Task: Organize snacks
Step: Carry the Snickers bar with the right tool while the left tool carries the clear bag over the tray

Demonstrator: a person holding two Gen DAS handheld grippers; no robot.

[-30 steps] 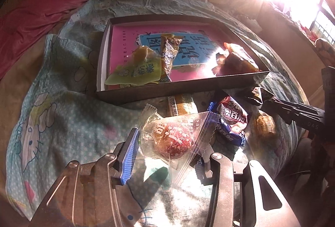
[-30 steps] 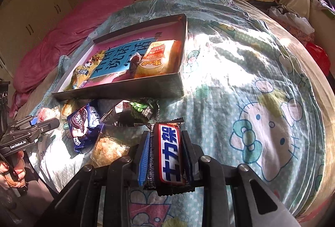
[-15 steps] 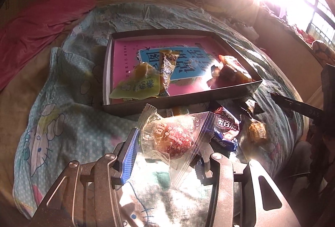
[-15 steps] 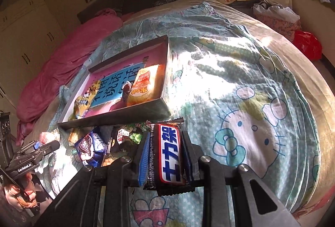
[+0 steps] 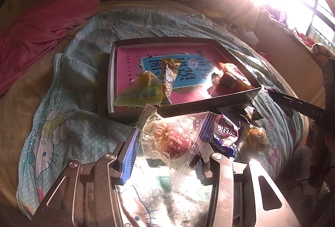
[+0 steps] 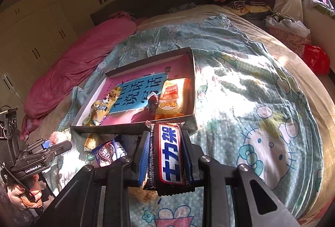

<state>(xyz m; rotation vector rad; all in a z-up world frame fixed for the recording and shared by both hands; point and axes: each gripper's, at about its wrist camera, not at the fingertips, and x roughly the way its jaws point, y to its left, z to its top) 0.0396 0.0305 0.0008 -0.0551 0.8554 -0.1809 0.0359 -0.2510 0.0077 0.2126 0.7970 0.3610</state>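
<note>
While gripped, chocolate bar sits between right gripper fingers.

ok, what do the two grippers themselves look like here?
The left gripper is bare grey metal with silver pivot screws, triangular cut-outs and blue ribbed pads; seen from the right wrist view it carries white GenRobot.AI lettering. The right gripper is black, with the same blue ribbed pads.

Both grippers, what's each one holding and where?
Left gripper clamps a clear-wrapped red pastry across its sides. Right gripper clamps a chocolate bar by its long edges.
</note>
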